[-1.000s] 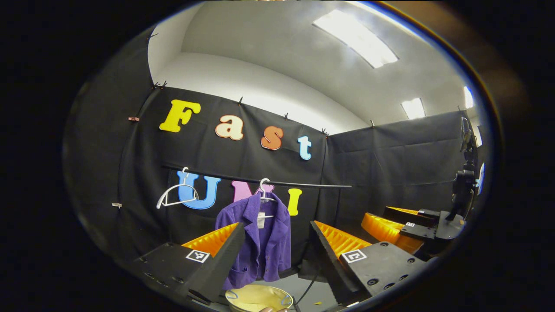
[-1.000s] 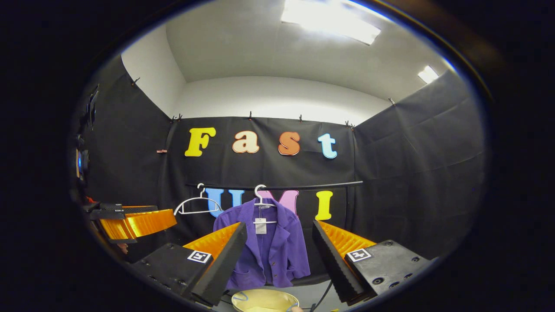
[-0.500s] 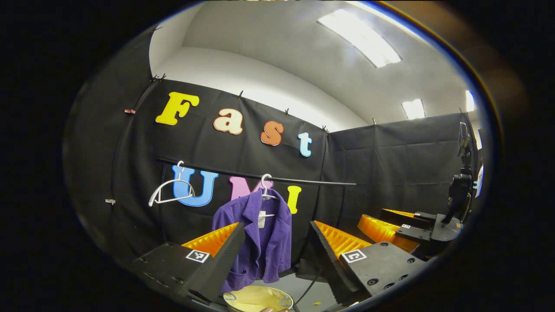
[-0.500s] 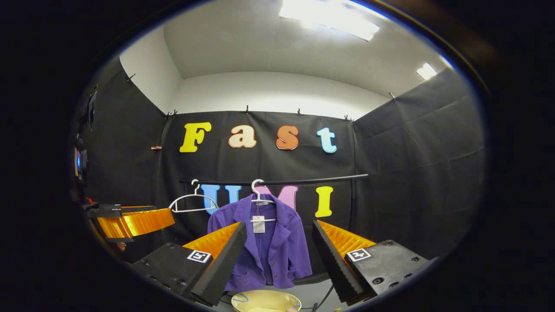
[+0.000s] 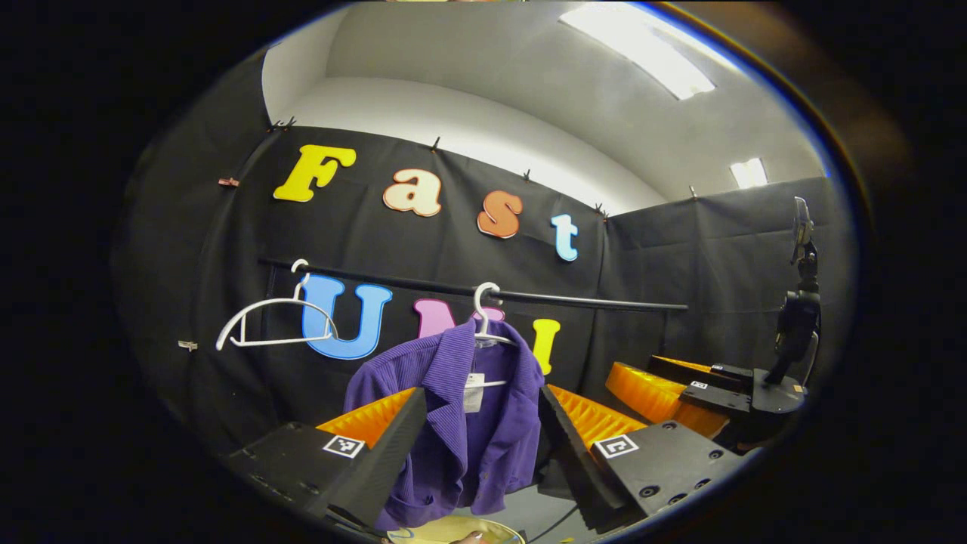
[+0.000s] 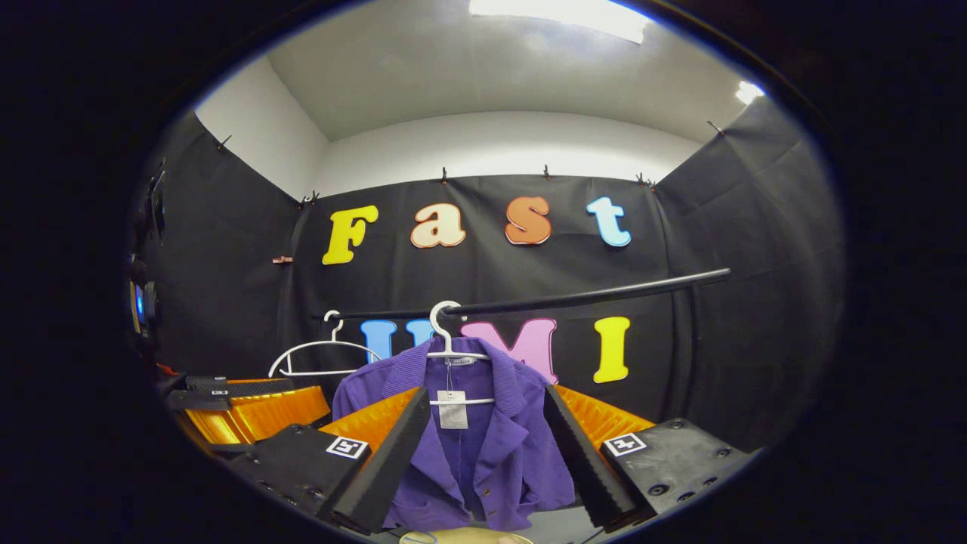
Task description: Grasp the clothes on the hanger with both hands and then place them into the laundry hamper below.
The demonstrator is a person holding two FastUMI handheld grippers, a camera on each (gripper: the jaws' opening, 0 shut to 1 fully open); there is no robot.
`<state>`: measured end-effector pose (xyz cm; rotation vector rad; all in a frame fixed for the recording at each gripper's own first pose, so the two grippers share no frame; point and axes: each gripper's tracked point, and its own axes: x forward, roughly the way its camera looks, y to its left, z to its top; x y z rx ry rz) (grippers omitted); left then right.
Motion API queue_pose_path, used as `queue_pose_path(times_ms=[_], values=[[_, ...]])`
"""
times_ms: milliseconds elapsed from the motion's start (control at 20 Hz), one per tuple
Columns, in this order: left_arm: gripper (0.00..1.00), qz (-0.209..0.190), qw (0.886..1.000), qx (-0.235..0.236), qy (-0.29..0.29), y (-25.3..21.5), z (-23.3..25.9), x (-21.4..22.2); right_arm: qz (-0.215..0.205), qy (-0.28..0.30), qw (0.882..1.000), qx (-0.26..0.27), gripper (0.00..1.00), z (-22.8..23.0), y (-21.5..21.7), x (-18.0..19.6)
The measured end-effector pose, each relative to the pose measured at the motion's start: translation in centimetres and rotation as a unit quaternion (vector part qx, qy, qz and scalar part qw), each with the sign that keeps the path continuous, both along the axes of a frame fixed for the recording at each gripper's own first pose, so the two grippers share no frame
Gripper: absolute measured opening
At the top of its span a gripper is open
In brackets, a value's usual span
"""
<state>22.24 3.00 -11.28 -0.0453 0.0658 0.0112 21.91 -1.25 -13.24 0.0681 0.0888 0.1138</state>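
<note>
A purple jacket [image 5: 468, 431] hangs on a white hanger [image 5: 487, 317] from a black rail [image 5: 589, 302] in the left gripper view. My left gripper [image 5: 481, 391] is open, a short way in front of the jacket, framing its collar and chest. In the right gripper view the same jacket [image 6: 483, 453] hangs on its hanger [image 6: 446, 336], and my right gripper [image 6: 486, 391] is open in front of it. The yellow hamper's rim [image 5: 453, 533] shows below the jacket. Nothing is held between either pair of fingers.
An empty white hanger [image 5: 272, 321] hangs on the rail left of the jacket. The right gripper [image 5: 680, 385] shows at the right of the left gripper view, near a black stand [image 5: 799, 325]. The left gripper [image 6: 242, 400] appears at the left of the right gripper view.
Both grippers have moved forward toward the jacket, which now looms larger between the fingers. The hamper has slid lower in both views. Both stay open.
</note>
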Motion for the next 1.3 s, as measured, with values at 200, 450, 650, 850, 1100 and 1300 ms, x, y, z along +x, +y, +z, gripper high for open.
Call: queue_pose_path(times_ms=[200,450,650,850,1100,1300], values=[[0.93,0.055,0.998,-0.009,0.008,1.0,-4.2,5.0,0.035,0.019,0.999,0.006,0.96,-5.1,-0.6,5.6],[0.95,0.107,0.994,-0.025,0.027,2.9,-8.1,9.0,0.056,0.075,0.995,0.016,0.97,-11.8,-1.0,10.6],[0.95,0.145,0.989,-0.009,0.015,4.3,-9.2,11.8,0.059,0.106,0.992,0.02,0.97,-15.6,-1.8,13.6],[0.95,0.162,0.986,0.015,0.028,4.4,-10.9,14.0,0.071,0.11,0.991,0.031,0.98,-17.5,-1.2,16.0],[0.92,0.214,0.976,0.045,0.016,5.8,-11.2,15.8,0.098,0.12,0.987,0.045,0.79,-19.3,-0.6,18.7],[0.32,0.252,0.966,0.046,0.029,7.8,-11.2,16.2,0.144,0.126,0.979,0.074,0.2,-20.1,-0.4,19.9]])
